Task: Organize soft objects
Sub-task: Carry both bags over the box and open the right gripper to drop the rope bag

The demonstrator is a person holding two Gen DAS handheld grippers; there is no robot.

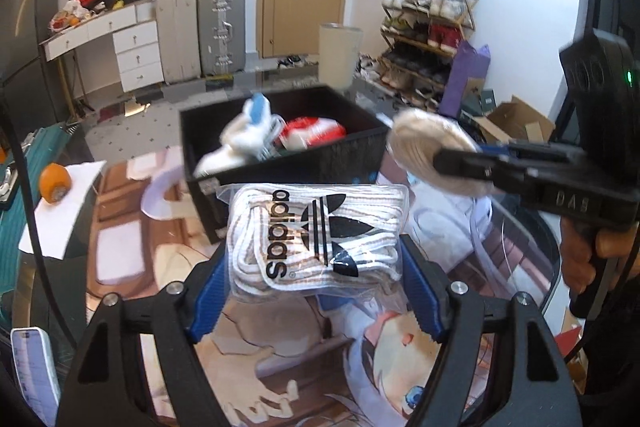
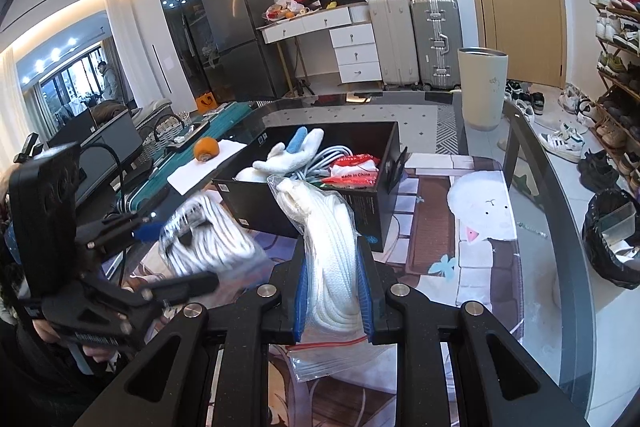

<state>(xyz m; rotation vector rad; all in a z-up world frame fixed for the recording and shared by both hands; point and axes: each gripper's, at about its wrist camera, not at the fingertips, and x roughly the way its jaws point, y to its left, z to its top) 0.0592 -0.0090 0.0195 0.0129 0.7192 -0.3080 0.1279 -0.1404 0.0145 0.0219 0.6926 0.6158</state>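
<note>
Currently, on a glass tabletop (image 2: 560,211) covered by a printed cartoon mat (image 2: 436,227), a black box (image 2: 360,207) is standing open toward the far edge of the mat, well back from the near edge.

Item one: the left gripper (image 1: 316,267) is gripping a clear bag of white laces (image 1: 316,231) bearing a black trefoil logo; both blue pads (image 1: 210,287) are pressing on the bag's sides, and the bag is hanging above the mat just short of the box's near wall. In the right wrist view this bag (image 2: 208,239) is appearing blurred, beside the box's near left corner.

Item two: the right gripper (image 2: 332,283) is clamping tight on a second clear bag of white rope (image 2: 332,259), the rope standing upright between the pads, the bag's red zip strip trailing below the fingers. In the left wrist view the right gripper (image 1: 448,163) is holding this bundle (image 1: 424,143) next to the box's near right corner.

Item three, box contents: a white and blue plush toy (image 2: 296,151), a grey cable (image 2: 328,159) and a red and white packet (image 2: 352,169) are lying inside.

Item four: an orange (image 2: 206,149) is sitting on a white paper sheet (image 2: 204,167) near the tabletop's left edge; a beige tumbler (image 2: 482,87) is standing at the far edge
</note>
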